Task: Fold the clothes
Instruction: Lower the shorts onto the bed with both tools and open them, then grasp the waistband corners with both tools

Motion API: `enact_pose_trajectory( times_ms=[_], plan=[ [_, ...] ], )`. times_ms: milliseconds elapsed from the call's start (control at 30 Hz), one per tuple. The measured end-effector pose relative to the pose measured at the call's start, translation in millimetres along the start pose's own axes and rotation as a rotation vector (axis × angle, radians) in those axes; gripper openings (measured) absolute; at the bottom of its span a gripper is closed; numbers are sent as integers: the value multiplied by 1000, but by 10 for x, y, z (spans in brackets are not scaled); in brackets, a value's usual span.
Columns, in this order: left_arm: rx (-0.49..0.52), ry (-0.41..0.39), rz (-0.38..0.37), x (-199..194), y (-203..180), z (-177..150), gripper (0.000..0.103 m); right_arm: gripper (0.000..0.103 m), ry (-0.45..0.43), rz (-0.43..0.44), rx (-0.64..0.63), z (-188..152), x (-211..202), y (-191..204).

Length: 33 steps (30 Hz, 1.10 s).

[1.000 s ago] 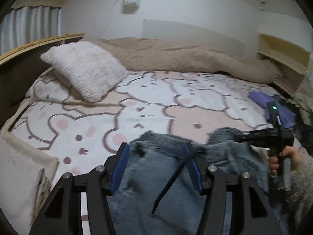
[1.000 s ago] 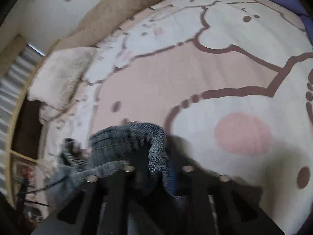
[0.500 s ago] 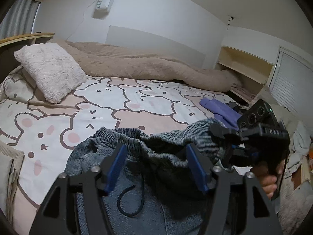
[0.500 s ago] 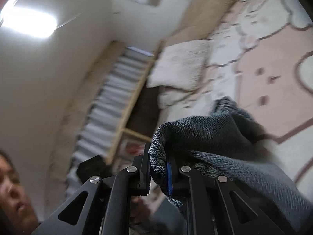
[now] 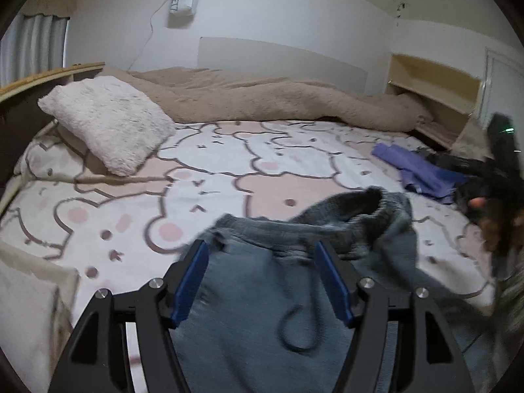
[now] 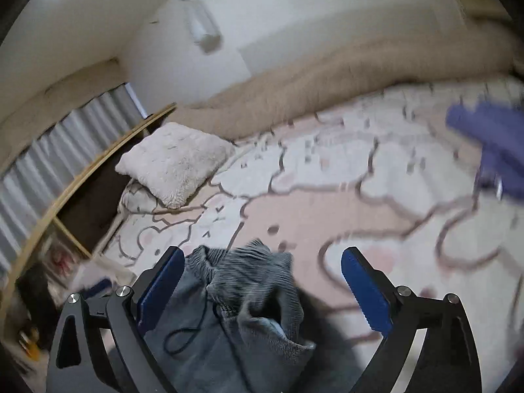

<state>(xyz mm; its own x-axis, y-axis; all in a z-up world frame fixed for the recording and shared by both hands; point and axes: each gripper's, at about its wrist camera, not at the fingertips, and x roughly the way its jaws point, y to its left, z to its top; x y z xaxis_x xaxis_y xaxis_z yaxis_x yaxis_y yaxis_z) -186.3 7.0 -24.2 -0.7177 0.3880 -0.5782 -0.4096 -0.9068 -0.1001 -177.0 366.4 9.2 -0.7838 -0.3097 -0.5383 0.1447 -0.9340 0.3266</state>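
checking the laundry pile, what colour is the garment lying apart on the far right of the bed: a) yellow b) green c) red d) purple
d, the purple garment lies crumpled on the bear-print bedspread, apart from the grey-blue pants near the camera.

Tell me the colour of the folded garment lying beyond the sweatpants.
Purple garment, clearest in the left wrist view.

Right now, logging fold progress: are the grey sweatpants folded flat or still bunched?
Still bunched: the grey sweatpants lie rumpled on the bedspread, waistband humped up, drawstring loose.
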Motion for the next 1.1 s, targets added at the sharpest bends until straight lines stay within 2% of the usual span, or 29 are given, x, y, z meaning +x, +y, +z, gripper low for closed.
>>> enact_pose_trajectory(
  times_ms=[67,167,267,367,467,600,700,767,800,967,1067,1100],
  plan=[
    [-10,23,-9,131,140,51,67,96,15,-59,-162,29,38,143],
    [-13,98,-49,432,333,115,67,96,105,-107,-451,-71,251,345],
    [10,176,-94,709,454,136,67,96,217,-90,-670,-211,581,424],
    [19,249,-170,974,589,176,67,96,351,-55,-787,-300,972,421],
    [57,318,-248,1188,670,183,67,96,455,-24,-794,-351,1236,242],
    [127,414,-296,1456,741,164,67,96,554,63,-685,-252,1477,7],
    [131,489,-338,1646,813,139,67,96,613,144,-605,-151,1626,-130],
    [151,530,-337,1792,802,112,75,96,651,160,-574,-108,1721,-209],
    [162,549,-333,1863,792,98,82,96,661,159,-566,-97,1769,-230],
    [213,632,-316,2196,674,32,90,96,677,164,-528,-103,1914,-295],
    [219,635,-292,2222,627,45,90,96,668,176,-520,-113,1945,-300],
    [211,632,-282,2195,612,44,81,96,668,179,-516,-107,1949,-311]
  ],
)
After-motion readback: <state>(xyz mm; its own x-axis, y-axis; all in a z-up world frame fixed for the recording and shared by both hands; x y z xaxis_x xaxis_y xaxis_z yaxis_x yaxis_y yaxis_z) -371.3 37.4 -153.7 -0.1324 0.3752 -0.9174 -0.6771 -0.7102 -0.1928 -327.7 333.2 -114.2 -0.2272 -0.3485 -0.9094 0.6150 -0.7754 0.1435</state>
